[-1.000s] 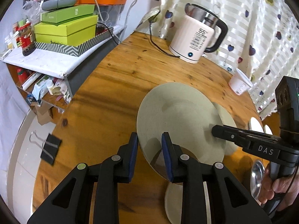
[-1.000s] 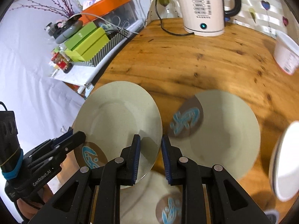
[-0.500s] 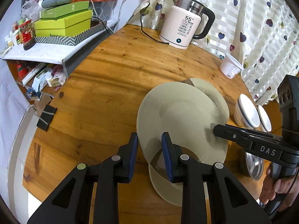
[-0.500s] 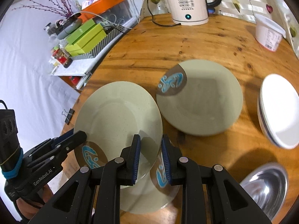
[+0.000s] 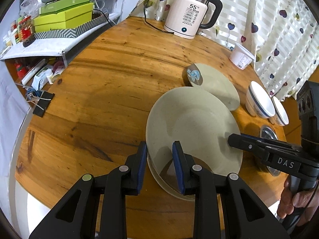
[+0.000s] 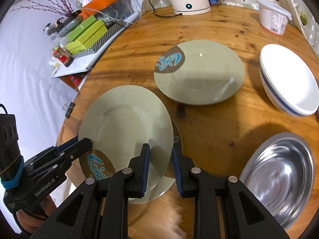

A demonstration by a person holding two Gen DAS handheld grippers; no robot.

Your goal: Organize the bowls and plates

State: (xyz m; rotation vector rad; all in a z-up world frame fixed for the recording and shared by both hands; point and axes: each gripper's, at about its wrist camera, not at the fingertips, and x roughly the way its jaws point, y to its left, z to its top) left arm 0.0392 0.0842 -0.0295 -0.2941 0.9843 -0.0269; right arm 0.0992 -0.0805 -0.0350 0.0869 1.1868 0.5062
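Observation:
Both grippers hold one pale green plate (image 5: 191,123) by opposite rims, low over a second green plate (image 5: 173,187) on the round wooden table (image 5: 99,91). My left gripper (image 5: 159,165) is shut on its near rim; my right gripper (image 6: 159,165) is shut on the other rim. The held plate (image 6: 125,123) shows a brown and blue patch by the left gripper's fingers (image 6: 79,145). The plate beneath (image 6: 176,137) shows only as a sliver. A third green plate (image 6: 199,73) lies further back.
White blue-banded bowls (image 6: 287,83) stand at the right, two in the left wrist view (image 5: 259,103). A steel bowl (image 6: 279,175) sits at the near right. A kettle (image 5: 191,18) and white tub (image 5: 240,56) stand at the back. A cluttered shelf (image 5: 59,27) is left.
Both grippers have carried the held plate toward the near table edge and lower. The plate beneath is now almost wholly covered by it. The third plate has fallen behind.

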